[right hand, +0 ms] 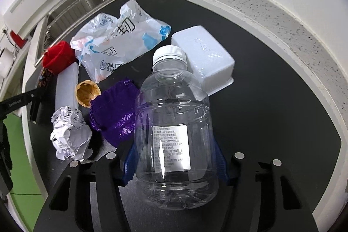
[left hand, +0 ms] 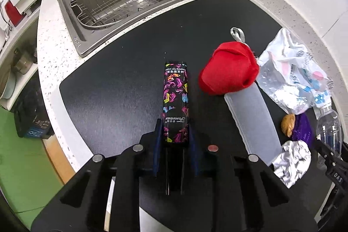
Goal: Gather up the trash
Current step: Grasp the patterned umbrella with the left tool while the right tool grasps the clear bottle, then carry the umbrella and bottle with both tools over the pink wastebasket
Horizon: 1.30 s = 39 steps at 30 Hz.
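At the lower centre of the right wrist view, a clear bottle (right hand: 174, 123) lying on the black desk (right hand: 271, 112) is pinched by the right gripper (right hand: 175, 163). At the lower centre of the left wrist view, a patterned box (left hand: 175, 105) is clamped by the left gripper (left hand: 175, 138). Crumpled paper (right hand: 69, 132) is seen at the left.

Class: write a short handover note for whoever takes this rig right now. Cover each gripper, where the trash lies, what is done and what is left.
Left gripper: shut on the patterned box, which lies on the black mat.
Right gripper: jaws around the clear bottle; a firm grip cannot be confirmed.
Still on the mat: tissue wrapper, white tray, purple bag, paper ball, brown cup, red cloth, frosted tube.
Done: nothing visibly binned.
Left: lift box and bottle, bin them, then clear the rest.
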Tool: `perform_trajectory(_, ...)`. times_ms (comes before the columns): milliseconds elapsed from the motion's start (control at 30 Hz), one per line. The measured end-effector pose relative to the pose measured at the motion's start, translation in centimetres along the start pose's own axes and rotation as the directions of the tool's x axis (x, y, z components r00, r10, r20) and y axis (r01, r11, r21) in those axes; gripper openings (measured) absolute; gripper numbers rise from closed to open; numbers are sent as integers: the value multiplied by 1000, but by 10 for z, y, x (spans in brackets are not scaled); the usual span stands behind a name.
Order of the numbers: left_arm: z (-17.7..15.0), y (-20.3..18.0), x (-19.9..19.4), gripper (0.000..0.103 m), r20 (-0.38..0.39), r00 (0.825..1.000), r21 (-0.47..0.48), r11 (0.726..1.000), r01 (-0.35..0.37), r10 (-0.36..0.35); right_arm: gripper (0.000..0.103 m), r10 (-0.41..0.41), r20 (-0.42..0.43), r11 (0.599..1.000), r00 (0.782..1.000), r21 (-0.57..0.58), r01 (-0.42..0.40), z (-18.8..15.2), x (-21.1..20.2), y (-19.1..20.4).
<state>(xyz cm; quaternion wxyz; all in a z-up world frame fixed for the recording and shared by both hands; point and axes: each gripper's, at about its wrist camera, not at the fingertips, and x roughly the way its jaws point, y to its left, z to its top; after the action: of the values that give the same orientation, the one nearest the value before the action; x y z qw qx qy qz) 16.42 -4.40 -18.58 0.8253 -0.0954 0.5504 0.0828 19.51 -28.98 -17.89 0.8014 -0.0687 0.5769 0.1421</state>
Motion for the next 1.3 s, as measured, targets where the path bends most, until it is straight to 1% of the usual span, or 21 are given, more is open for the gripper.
perform_trajectory(167, -5, 4, -20, 22, 27, 998, 0, 998, 56, -56, 57, 13, 47, 1000, 999, 4, -13, 0, -29, 1)
perform_trajectory(333, -5, 10, -53, 22, 70, 992, 5, 995, 102, -102, 57, 42, 96, 999, 995, -36, -39, 3, -60, 20)
perform_trajectory(500, -13, 29, -96, 22, 129, 984, 15, 992, 125, -126, 57, 97, 144, 991, 985, -105, -82, 3, -92, 55)
perform_trajectory(633, -28, 56, -125, 22, 172, 978, 6, 993, 117, -116, 57, 157, 169, 976, 973, -177, -127, 1, -109, 96)
perform_trajectory(733, -42, 85, -145, 22, 200, 975, -18, 995, 100, -94, 57, 211, 174, 955, 962, -247, -165, 0, -117, 137)
perform_trajectory(833, -61, 126, -160, 22, 220, 974, -63, 995, 78, -63, 57, 266, 162, 925, 950, -321, -205, -2, -119, 184)
perform_trajectory(1000, -94, 193, -169, 22, 222, 975, -159, 986, 46, -10, 57, 345, 102, 861, 933, -431, -271, -11, -106, 265)
perform_trajectory(1133, -129, 249, -160, 22, 200, 979, -246, 969, 19, 32, 57, 384, 38, 810, 922, -494, -317, -26, -87, 322)
perform_trajectory(1200, -145, 272, -148, 22, 178, 983, -282, 960, 5, 47, 57, 388, -1, 785, 922, -523, -332, -33, -67, 353)
perform_trajectory(1233, -153, 284, -141, 22, 163, 985, -303, 953, 1, 51, 57, 388, -17, 778, 922, -530, -337, -35, -60, 362)
perform_trajectory(1300, -173, 308, -121, 22, 127, 990, -342, 939, -15, 62, 57, 383, -60, 758, 922, -550, -351, -44, -36, 388)
